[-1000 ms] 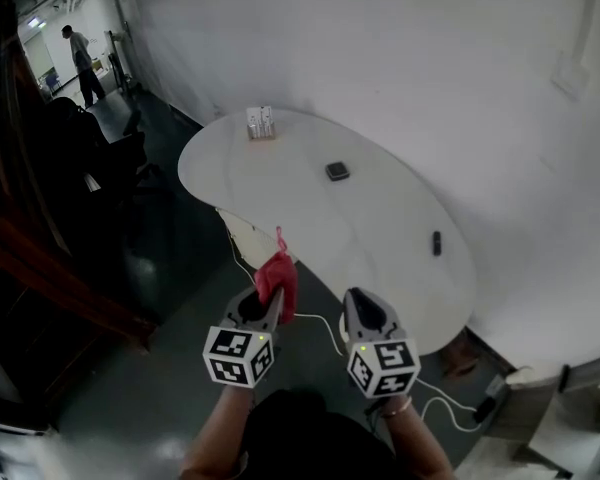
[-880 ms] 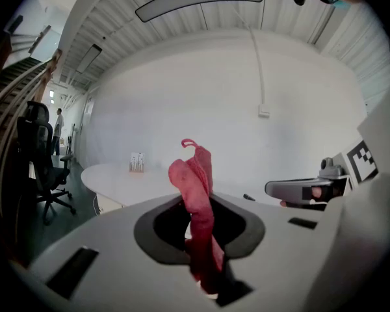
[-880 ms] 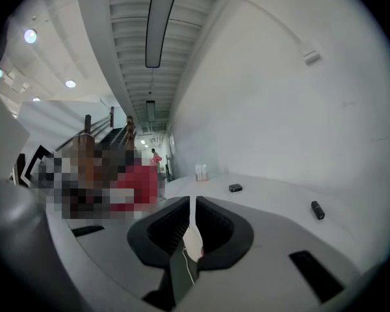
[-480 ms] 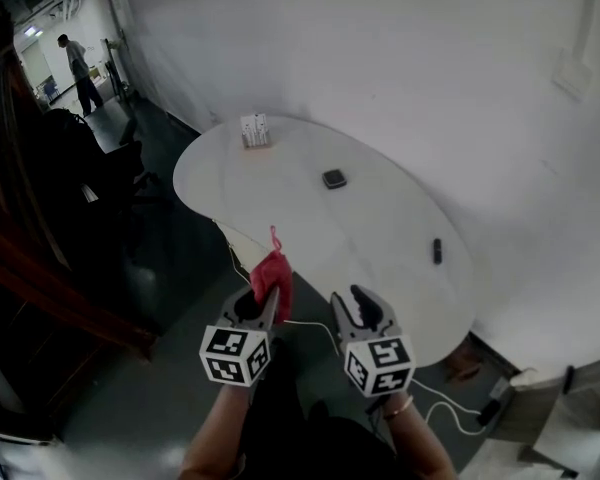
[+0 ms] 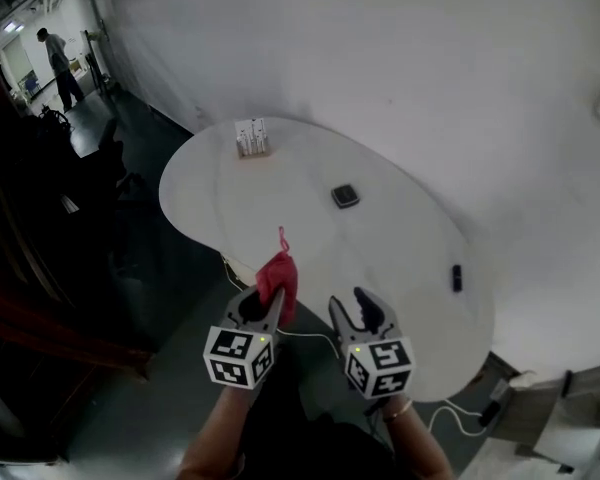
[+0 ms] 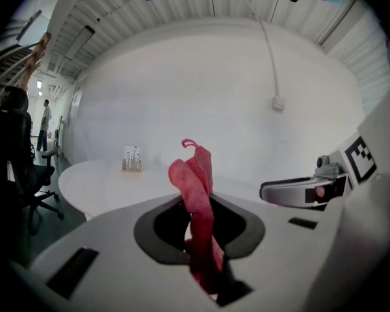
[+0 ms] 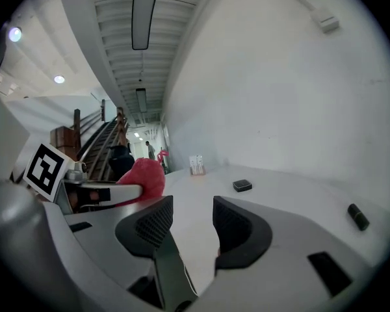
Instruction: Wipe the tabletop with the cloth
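**Red cloth held at the table's near edge, wiping not yet begun**

Head view: the left gripper [image 5: 264,306] pinches a red cloth [image 5: 278,276]. The cloth stands bunched over the near edge of the white table [image 5: 280,178]; whether it touches the top cannot be told. The right gripper [image 5: 358,306] sits just beside it, jaws spread. Only this view shows the whole layout: a card stand [image 5: 250,138] by the far-left edge, a black square [image 5: 345,196] mid-table and a dark bar [image 5: 457,278] toward the right edge.

Left gripper view: the jaws are pressed together on the cloth's lower end — a clamp seen clearly only here. The free part rises limp and folded, with a small loop on top. It looks light, soft and floppy. Taking it low on the bunch probably leaves enough loose fabric to press flat.

Right gripper view: the jaws have just been opening. Nothing lies between them — only bare tabletop shows beyond.
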